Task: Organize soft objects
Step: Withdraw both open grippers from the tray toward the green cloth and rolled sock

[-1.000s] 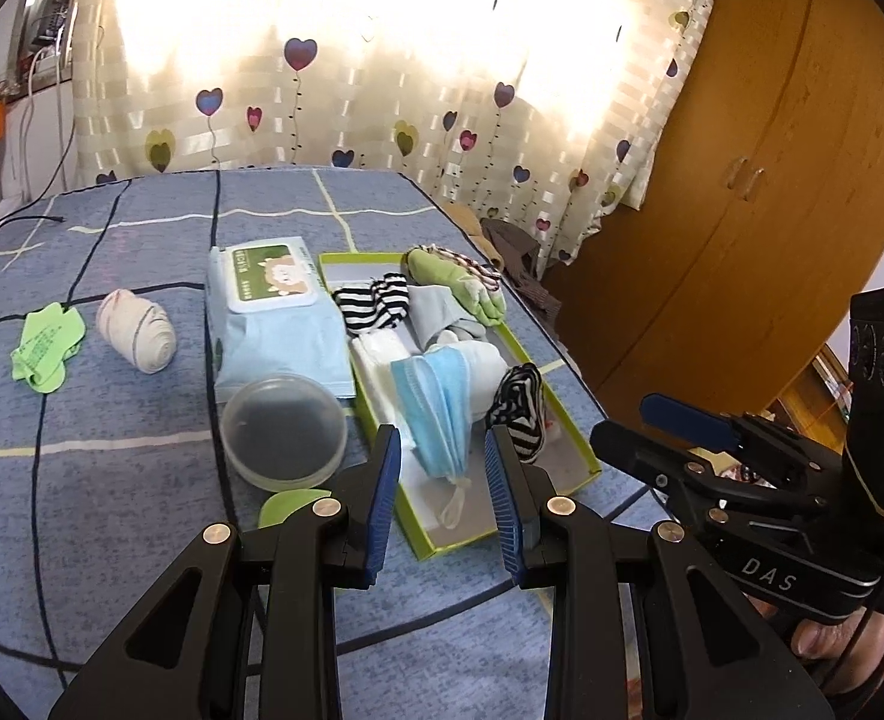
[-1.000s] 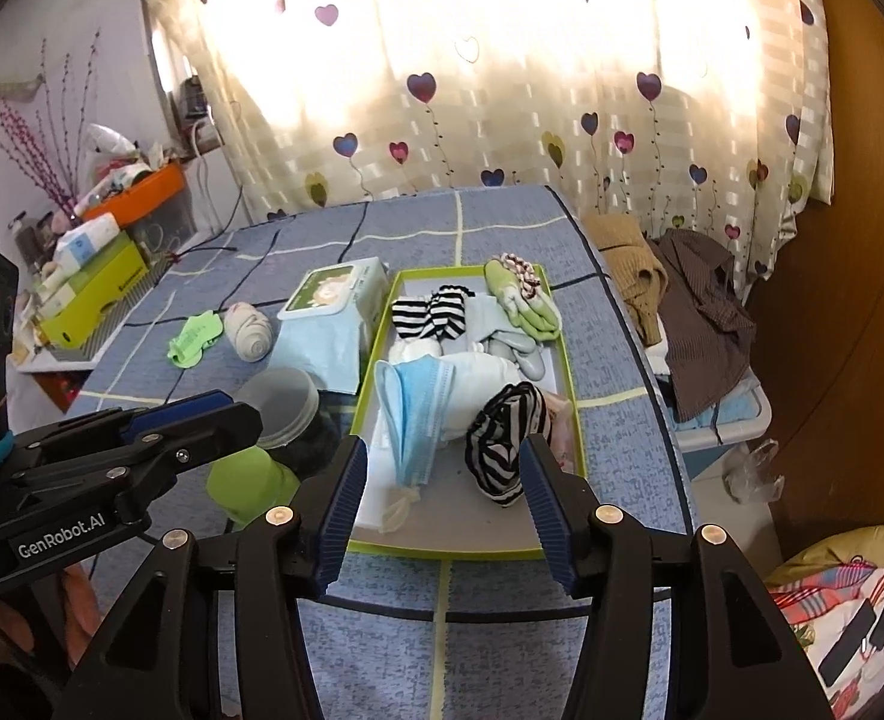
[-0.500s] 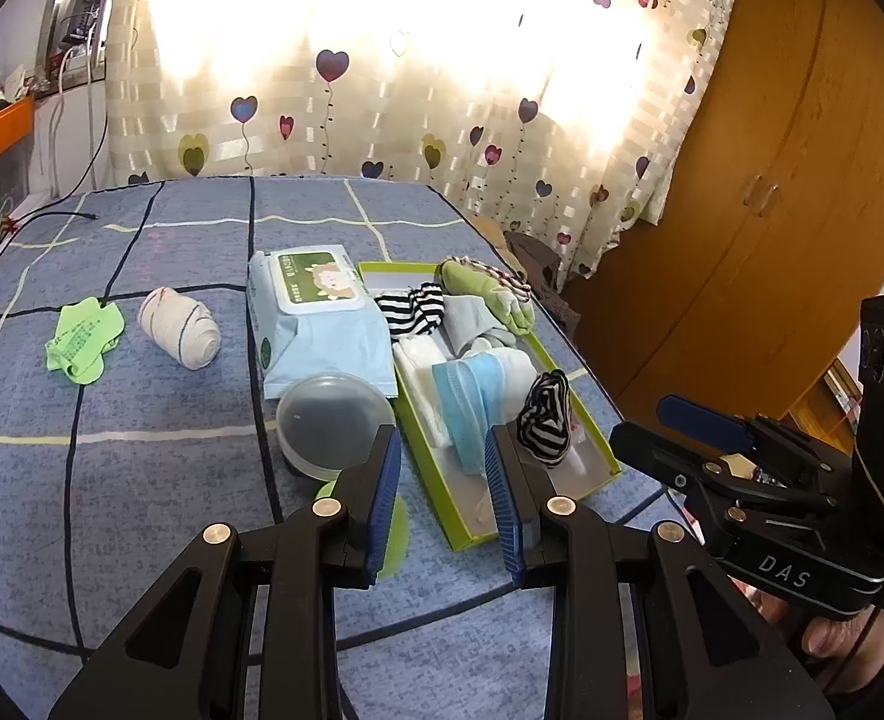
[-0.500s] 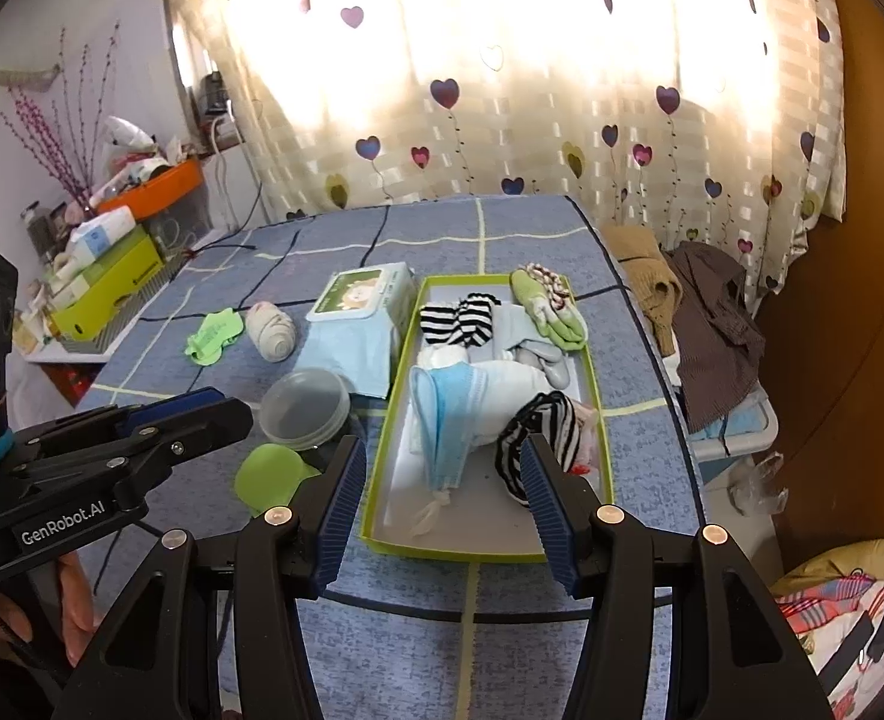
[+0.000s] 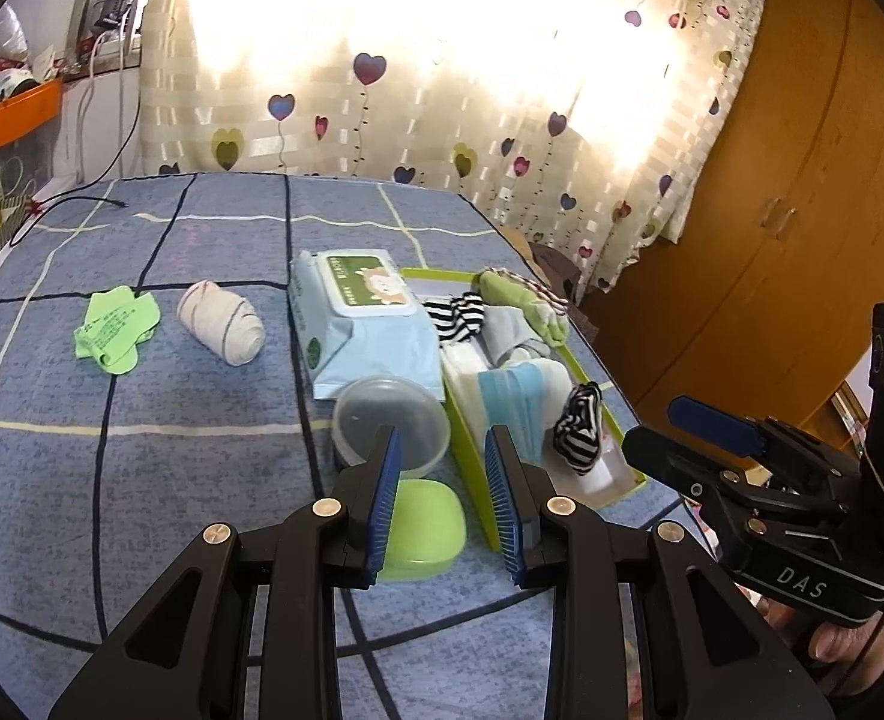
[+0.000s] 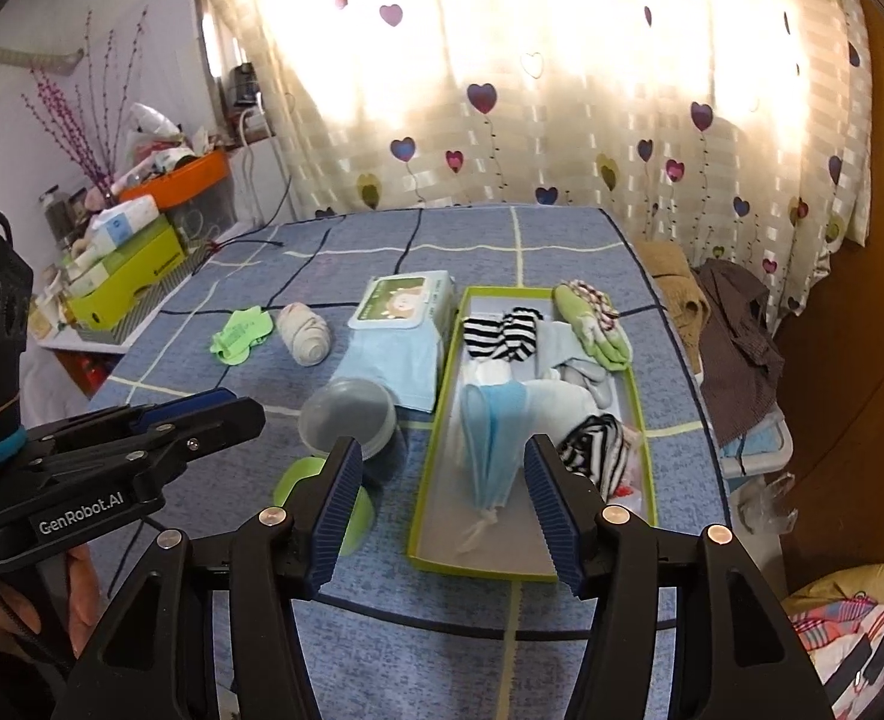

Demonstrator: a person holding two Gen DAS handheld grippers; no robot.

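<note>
The left gripper (image 5: 442,495) hangs over the near edge of the bed (image 5: 141,480), jaws parted with nothing between them; under it lies a green lid (image 5: 426,531), and just past that a clear tub (image 5: 390,423). The right gripper (image 6: 438,507) is released too, its jaws have just been opening wider, and they hold nothing while they frame the near end of the green tray (image 6: 435,474). Each gripper shows at the edge of the other's view, with a hand (image 6: 75,600) on the grip. In the tray, nearest, a blue mask (image 6: 493,438) lies on the left side and a striped sock (image 6: 595,447) on the right, touching a pale cloth (image 6: 562,399) between them. Further in sit a grey sock (image 6: 589,375), a 2nd striped sock (image 6: 505,333) and, at the far right corner, green gloves (image 6: 598,324). A wipes pack (image 6: 399,324) lies just left of the tray, touching the tub's far side. Left of the pack, outside the tray, rests a rolled white sock (image 6: 303,333), and beside it a green cloth (image 6: 240,333), the 2 apart from each other. Beyond the bed hangs a heart-print curtain (image 6: 502,90), with a brown wardrobe (image 5: 802,210) to the right and a cluttered shelf (image 6: 135,252) to the left.
</note>
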